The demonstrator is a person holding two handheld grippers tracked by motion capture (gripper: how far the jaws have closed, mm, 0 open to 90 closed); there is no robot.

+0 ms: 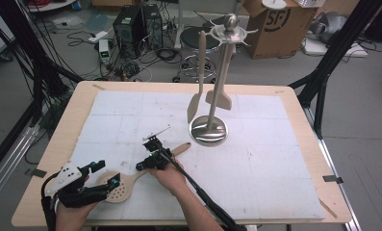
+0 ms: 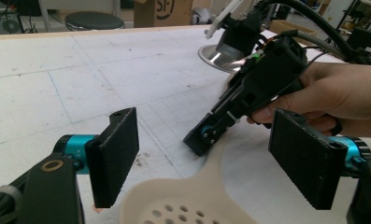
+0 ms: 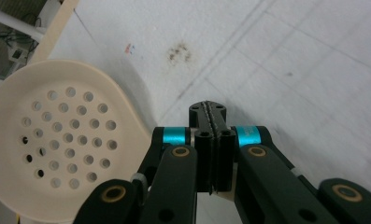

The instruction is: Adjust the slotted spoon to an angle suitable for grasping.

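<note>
white matting is covering the table (image 1: 275, 91), and near its front edge my skimmer (image 1: 119, 185) is lying flat, its handle running up-right toward the steel rack (image 1: 209, 130). my right gripper (image 1: 143, 166) is pinching that handle, jaws clamped tight. my left gripper (image 1: 102, 175) is straddling the bowl, jaws wide, pads not touching. two spatulas are hanging off the rack.

I judge this a lab: computer towers (image 1: 136, 26) and loose cables (image 1: 155, 53) on the bare floor, a cardboard box (image 1: 275, 26), a stool (image 1: 198, 41), black frame struts (image 1: 337, 48) around my table (image 1: 82, 96).
</note>
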